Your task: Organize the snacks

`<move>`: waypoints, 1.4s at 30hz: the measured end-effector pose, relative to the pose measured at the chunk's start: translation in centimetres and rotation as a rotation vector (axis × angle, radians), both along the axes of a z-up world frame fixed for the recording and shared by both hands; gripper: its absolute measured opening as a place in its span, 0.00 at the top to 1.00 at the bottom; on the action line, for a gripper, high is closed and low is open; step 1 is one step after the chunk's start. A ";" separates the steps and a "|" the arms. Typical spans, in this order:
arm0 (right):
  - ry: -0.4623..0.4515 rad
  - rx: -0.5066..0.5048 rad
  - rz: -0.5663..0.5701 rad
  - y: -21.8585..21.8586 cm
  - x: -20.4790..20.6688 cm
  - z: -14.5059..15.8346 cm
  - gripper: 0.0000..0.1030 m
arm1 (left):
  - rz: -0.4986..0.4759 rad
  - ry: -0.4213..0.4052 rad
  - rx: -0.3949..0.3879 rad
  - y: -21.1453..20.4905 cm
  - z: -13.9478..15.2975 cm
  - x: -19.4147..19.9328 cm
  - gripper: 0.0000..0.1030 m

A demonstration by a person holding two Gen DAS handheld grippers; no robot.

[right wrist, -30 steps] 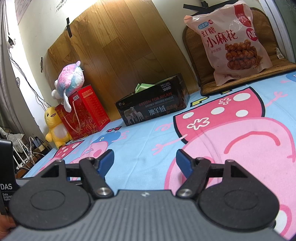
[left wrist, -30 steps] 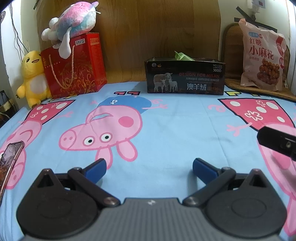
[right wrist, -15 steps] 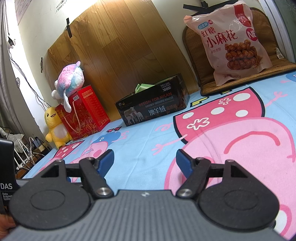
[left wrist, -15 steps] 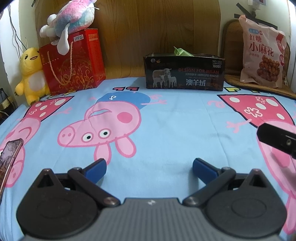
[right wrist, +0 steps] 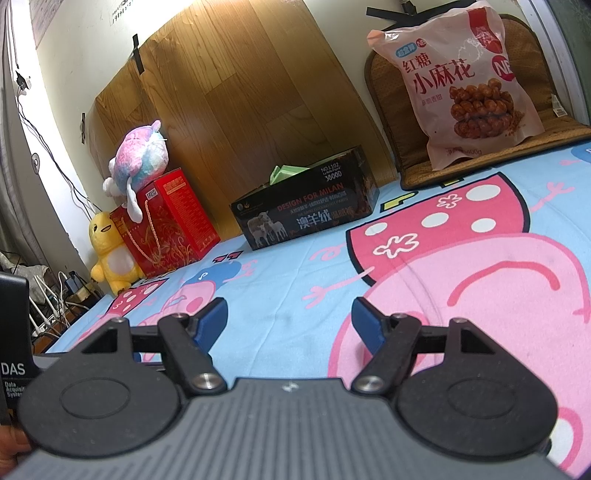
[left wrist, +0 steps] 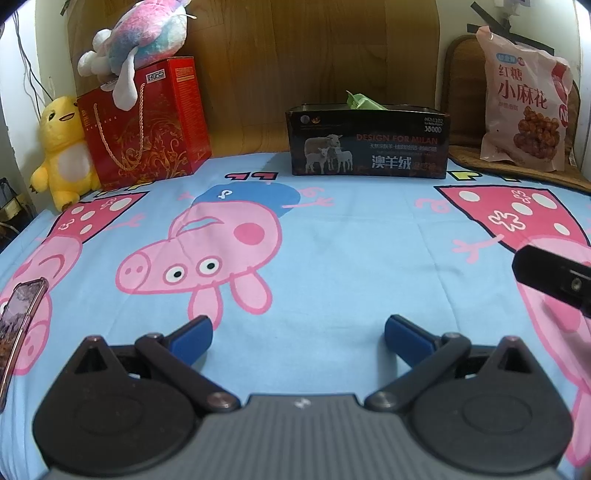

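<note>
1. Change: over the last second the left wrist view has moved a bit closer to the far wall and tilted. The dark box [left wrist: 369, 142] and the red gift bag [left wrist: 147, 122] sit lower and larger in frame than they did. The right wrist view is the same as a second ago.
2. Left gripper [left wrist: 298, 332]: blue fingers wide apart, nothing between them, low over the cartoon-pig sheet [left wrist: 351, 240].
3. Right gripper [right wrist: 288, 321]: fingers also spread and empty, likewise low over the sheet.
4. Task items: the pink snack bag [right wrist: 469, 81] stands well ahead and to the right of the right gripper, leaning on a woven cushion [right wrist: 491, 136]. The dark box is straight ahead of the left gripper, open-topped, with something green [left wrist: 360, 100] poking out; I can't tell what it is from here.
5. Meaning: the small drift leaves both tools free and well short of either item. The scene fits either a reach toward the bag or hands resting after a placement.
6. Text: the bag reads "红糖 小麻花". The box reads "DESIGN FOR MILAN", "澳羊绒", "NO.L102", "3800D". A black unit at the left edge of the right view reads "DAS / Data Acquisit…".
7. Other: a yellow plush [left wrist: 64, 147] sits by the gift bag, a pastel plush [left wrist: 144, 33] lies on top of it, and a phone [left wrist: 18, 325] is at the left gripper's left.
</note>
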State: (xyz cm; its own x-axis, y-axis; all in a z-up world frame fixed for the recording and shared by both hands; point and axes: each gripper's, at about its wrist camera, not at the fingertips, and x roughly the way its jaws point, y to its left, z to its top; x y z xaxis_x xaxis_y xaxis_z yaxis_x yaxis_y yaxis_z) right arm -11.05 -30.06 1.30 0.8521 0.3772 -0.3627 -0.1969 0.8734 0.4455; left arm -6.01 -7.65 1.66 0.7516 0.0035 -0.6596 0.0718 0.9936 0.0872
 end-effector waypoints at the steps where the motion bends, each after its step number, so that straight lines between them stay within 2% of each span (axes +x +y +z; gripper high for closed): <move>1: 0.000 0.000 0.000 0.0 0.0 0.0 0.26 | 0.000 0.002 0.000 0.0 0.0 0.0 0.00; 42: -0.001 0.003 -0.001 0.0 0.0 0.0 0.26 | -0.006 -0.008 0.022 -0.2 -0.2 -0.1 0.00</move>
State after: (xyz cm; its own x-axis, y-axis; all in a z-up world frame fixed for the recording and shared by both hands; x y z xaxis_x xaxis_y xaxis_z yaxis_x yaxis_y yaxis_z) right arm -11.08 -30.08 1.27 0.8529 0.3777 -0.3606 -0.1971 0.8723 0.4474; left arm -6.09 -7.83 1.47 0.7571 0.0130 -0.6532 0.0772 0.9910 0.1091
